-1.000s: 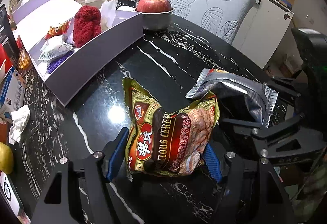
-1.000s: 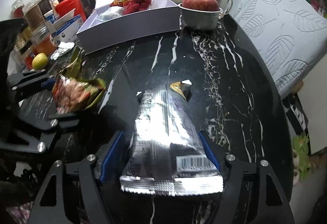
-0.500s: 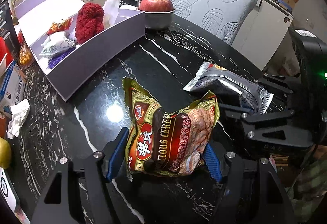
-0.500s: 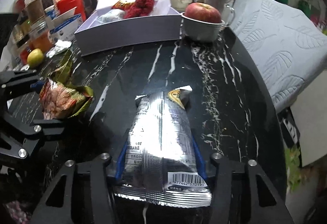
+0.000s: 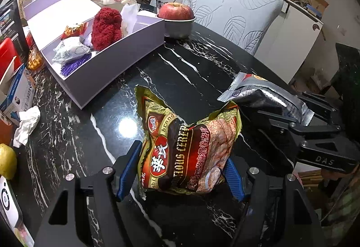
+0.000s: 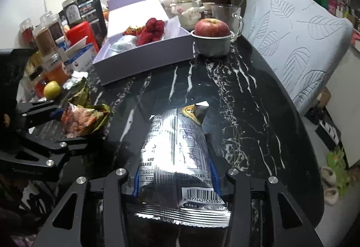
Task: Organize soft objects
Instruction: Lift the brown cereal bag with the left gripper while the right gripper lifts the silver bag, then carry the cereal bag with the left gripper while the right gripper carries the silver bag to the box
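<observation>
My left gripper [image 5: 182,166] is shut on a red and gold cereal bag [image 5: 186,152], which stands crumpled between the blue pads just over the black marble table [image 5: 180,71]. To its right, my right gripper [image 6: 175,181] has its jaws closing on a silver packet [image 6: 177,157]; the pads press its sides in and its far end tilts up off the table. From the right wrist view the left gripper [image 6: 67,125] and the cereal bag [image 6: 83,118] sit at the left. A purple box [image 5: 108,71] at the back left holds a red woolly item [image 5: 105,28] and small wrapped packets.
An apple in a metal bowl [image 5: 176,11] stands beside the box's right end. A leaf-patterned chair back [image 5: 236,15] rises behind the table. Along the left edge lie a crumpled tissue [image 5: 27,123], a yellow fruit [image 5: 6,161], cartons and jars [image 6: 45,37].
The right gripper's jaws have come together on the silver packet, squeezing it narrower, and have raised it a little. The left gripper and its cereal bag have stayed where they were.
</observation>
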Tool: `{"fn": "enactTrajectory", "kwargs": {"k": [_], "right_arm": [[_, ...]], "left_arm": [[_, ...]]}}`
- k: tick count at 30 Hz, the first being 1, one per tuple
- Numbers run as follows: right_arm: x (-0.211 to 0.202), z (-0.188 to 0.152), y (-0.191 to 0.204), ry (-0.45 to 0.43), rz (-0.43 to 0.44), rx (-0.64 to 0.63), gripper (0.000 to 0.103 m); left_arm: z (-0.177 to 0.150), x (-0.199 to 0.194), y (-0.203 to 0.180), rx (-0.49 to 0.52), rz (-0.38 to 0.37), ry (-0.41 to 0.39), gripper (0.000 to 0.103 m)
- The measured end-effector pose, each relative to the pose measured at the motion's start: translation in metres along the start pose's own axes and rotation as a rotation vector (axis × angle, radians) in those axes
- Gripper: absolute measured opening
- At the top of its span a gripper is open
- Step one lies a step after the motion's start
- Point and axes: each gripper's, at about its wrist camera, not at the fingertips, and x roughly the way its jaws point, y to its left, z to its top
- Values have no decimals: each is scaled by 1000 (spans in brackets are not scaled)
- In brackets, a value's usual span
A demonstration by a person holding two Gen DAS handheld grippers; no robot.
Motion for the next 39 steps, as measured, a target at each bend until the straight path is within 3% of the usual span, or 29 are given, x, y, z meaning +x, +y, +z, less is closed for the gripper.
{"fn": "enactTrajectory", "kwargs": {"k": [15, 28, 39], "right_arm": [[-45, 0, 31, -94, 58, -8, 45], [-77, 36, 64, -214, 133, -85, 45], [-76, 80, 76, -272, 173, -132, 45]], "left_arm": [[-7, -52, -8, -5, 50, -126, 68], [10, -106, 5, -2, 148, -273, 68], [48, -128, 27, 11, 213, -368, 68]]}}
